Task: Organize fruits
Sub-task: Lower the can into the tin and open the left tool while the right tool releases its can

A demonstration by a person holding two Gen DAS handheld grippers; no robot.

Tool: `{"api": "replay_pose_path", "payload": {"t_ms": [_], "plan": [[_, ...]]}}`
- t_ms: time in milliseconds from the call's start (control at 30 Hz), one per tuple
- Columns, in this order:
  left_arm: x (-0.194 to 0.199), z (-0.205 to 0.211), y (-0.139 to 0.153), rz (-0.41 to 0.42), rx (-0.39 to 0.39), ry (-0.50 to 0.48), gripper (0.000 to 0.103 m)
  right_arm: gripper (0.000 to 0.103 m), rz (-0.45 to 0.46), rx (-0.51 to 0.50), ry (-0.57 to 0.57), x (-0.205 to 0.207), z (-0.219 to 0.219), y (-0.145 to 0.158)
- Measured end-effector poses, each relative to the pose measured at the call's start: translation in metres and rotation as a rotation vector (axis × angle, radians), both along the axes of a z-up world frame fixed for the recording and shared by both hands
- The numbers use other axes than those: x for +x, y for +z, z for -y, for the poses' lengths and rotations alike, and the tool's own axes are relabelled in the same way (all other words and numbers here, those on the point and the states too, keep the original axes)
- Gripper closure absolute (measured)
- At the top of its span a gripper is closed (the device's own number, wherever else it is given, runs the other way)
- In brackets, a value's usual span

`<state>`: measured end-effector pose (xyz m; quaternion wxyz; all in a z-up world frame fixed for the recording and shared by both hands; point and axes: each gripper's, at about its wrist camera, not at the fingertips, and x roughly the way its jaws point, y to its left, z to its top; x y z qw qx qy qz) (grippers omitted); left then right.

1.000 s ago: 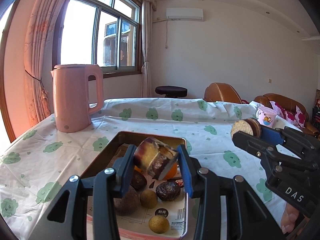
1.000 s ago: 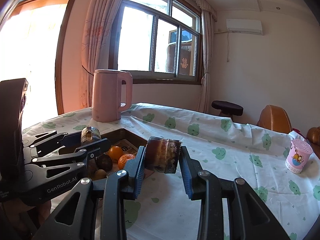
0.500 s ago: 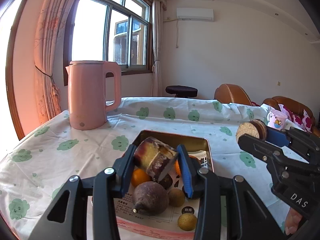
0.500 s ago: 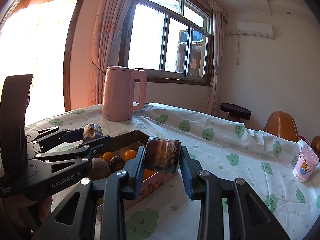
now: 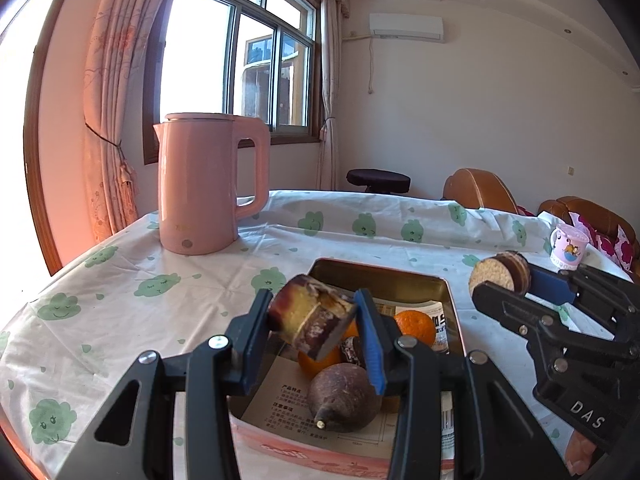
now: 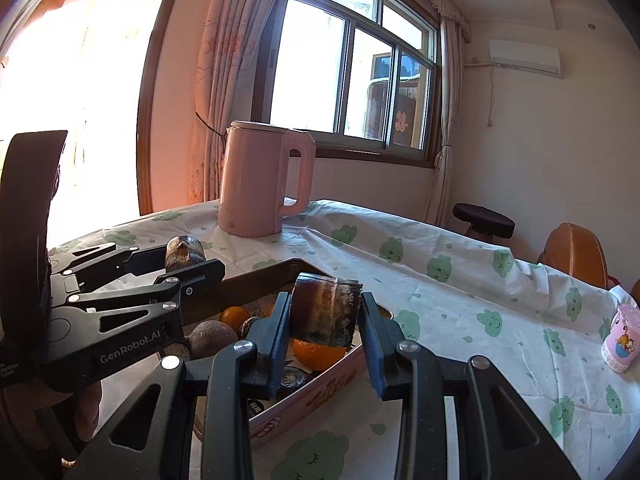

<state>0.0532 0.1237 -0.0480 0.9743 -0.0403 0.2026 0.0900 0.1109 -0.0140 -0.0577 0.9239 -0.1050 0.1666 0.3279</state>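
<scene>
**Both grippers hold cut pieces above the fruit tin**

A table (image 5: 120, 300) under a white cloth with green prints carries everything. A pink kettle (image 5: 208, 184) stands near its far left corner, by the window, and a small pink cup (image 5: 568, 246) sits close to the far right edge.

Near the front edge lies an open rectangular tin (image 5: 384, 280), lined with printed paper. Inside it are a round brown-purple fruit (image 5: 344, 398) at the near end, oranges (image 5: 416, 326) behind it, and a small dark fruit (image 5: 352, 354) between them.

The left gripper (image 5: 314, 320) hangs over the tin, its fingers pinching a short cut piece (image 5: 310, 316) with yellowish flesh and dark brown skin, tilted.

The right gripper (image 6: 324, 316) is just beside it, over the tin's right rim. Its fingers are clamped on a second dark-skinned cut chunk (image 6: 326, 310), whose pale round cut face shows in the left wrist view.
</scene>
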Motion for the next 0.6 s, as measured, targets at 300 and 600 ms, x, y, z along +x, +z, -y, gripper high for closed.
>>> {"api": "replay_pose_path", "payload": {"t_ms": [300,600], "plan": [[0.006,-0.010,-0.007,-0.048,-0.020,0.011,0.060,0.068,-0.071,-0.045,0.016,0.016,-0.023,-0.014],[0.015,-0.013,-0.011,-0.106,-0.038,-0.009,0.059,0.068,-0.136,-0.099,0.020,0.028,-0.036,-0.028]]}}
